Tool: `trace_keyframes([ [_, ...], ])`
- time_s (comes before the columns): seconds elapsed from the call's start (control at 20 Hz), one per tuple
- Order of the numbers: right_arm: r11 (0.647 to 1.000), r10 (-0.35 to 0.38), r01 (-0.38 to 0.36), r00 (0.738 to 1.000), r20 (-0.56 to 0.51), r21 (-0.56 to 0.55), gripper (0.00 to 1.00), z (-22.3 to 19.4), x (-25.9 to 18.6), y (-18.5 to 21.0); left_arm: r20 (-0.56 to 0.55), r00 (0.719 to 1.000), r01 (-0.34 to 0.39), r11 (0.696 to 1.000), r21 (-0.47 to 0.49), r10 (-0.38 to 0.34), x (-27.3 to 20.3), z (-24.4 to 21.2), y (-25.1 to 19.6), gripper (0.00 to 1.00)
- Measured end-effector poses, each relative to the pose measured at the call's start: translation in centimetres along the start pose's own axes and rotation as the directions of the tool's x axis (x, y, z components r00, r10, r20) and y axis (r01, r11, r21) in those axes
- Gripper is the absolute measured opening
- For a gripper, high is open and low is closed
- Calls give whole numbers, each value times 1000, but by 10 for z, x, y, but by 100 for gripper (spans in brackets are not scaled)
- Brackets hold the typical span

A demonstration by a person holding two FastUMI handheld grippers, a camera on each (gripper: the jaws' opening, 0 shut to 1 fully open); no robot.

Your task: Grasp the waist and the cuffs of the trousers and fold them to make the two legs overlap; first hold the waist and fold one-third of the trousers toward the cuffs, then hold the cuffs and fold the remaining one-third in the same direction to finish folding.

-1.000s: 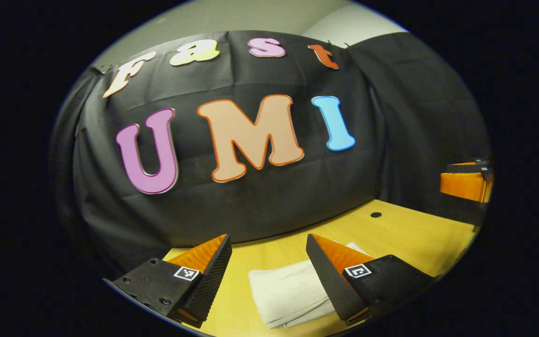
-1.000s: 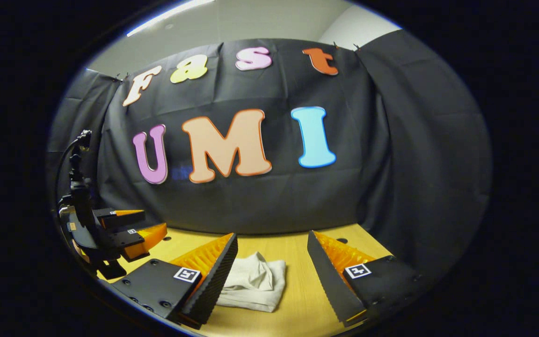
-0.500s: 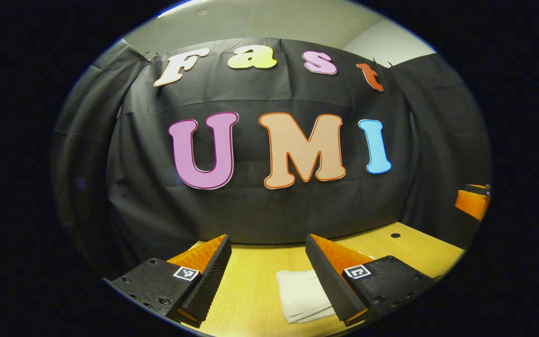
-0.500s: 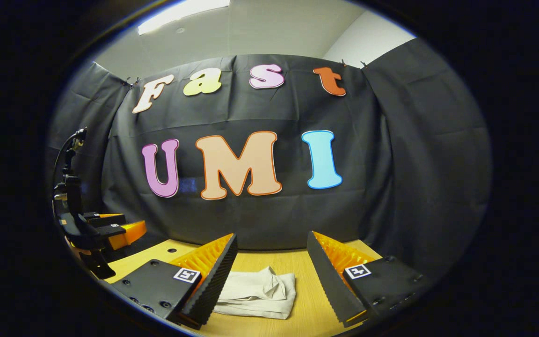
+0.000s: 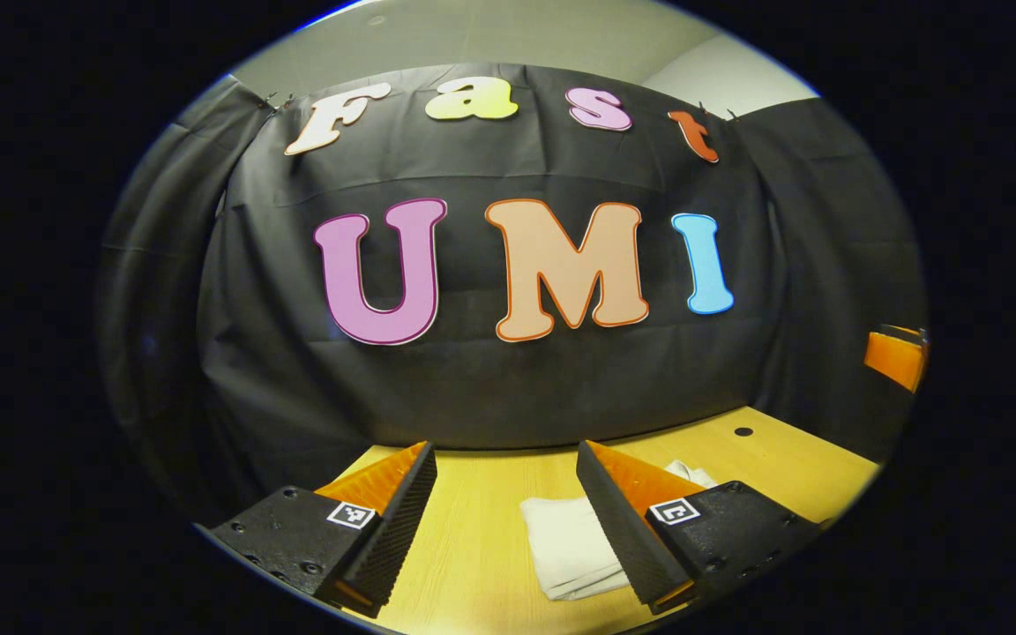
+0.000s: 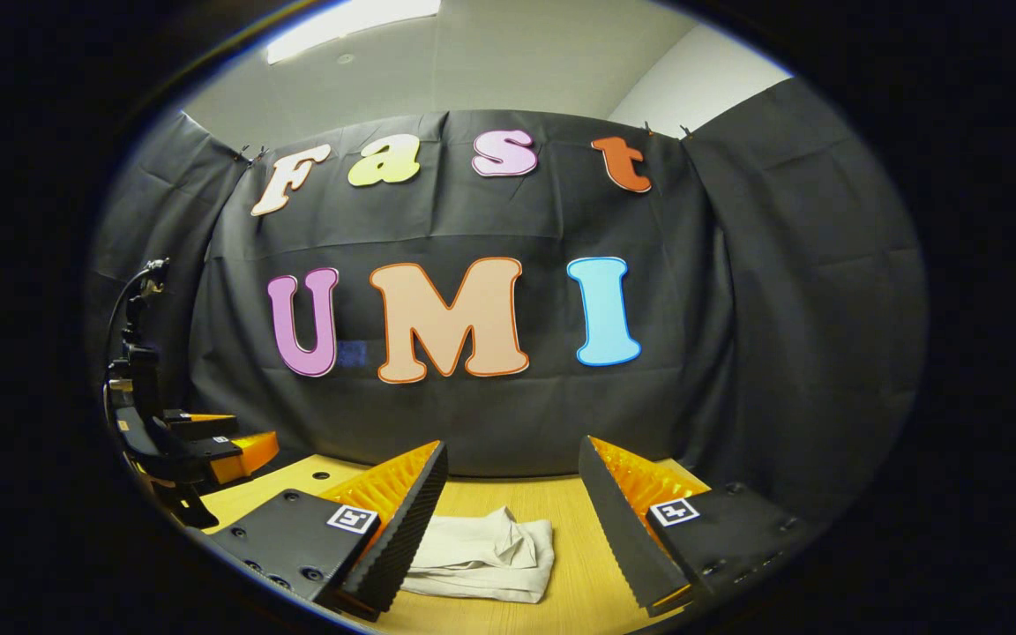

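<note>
Trousers (image 5: 570, 542), pale and folded into a compact bundle, lie on the wooden counter (image 5: 481, 547) at the lower centre of the left gripper view, partly hidden behind the right-hand finger of the left claw (image 5: 506, 476), whose jaws stand wide apart with nothing between them. The other claw pokes in at the right edge of the frame, well clear of the cloth. Against half a second ago the bundle sits a touch higher in the frame and a little more of it peeks out past the finger. In the right gripper view the trousers (image 6: 483, 557) rest at the lower centre, just beside the left-hand finger of the right claw (image 6: 512, 476), also spread open and empty; the top layer is rumpled. The left claw (image 6: 243, 448) hangs at the lower left of this frame, above the counter (image 6: 570, 564). This view has barely changed in the last half second. Both claws being raised and apart from the bundle suggests the folding is finished.
</note>
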State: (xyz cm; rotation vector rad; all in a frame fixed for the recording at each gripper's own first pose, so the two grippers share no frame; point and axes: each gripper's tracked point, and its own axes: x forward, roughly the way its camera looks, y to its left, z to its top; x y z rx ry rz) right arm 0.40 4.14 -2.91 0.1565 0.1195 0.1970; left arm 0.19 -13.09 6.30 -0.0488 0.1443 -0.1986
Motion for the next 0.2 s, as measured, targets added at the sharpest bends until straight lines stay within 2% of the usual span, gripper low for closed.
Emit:
trace_keyframes([
  [0.05, 1000, -2, 2, 1000, 0, 2, 96, 0, 1, 0, 7, 1000, -3, 1000, 6, 3, -1, 0, 0, 100],
  [0.2, 1000, -4, 4, 1000, -4, 8, 96, 0, 2, 0, 21, 1000, -12, 1000, 13, 12, -4, 2, 1, 100],
])
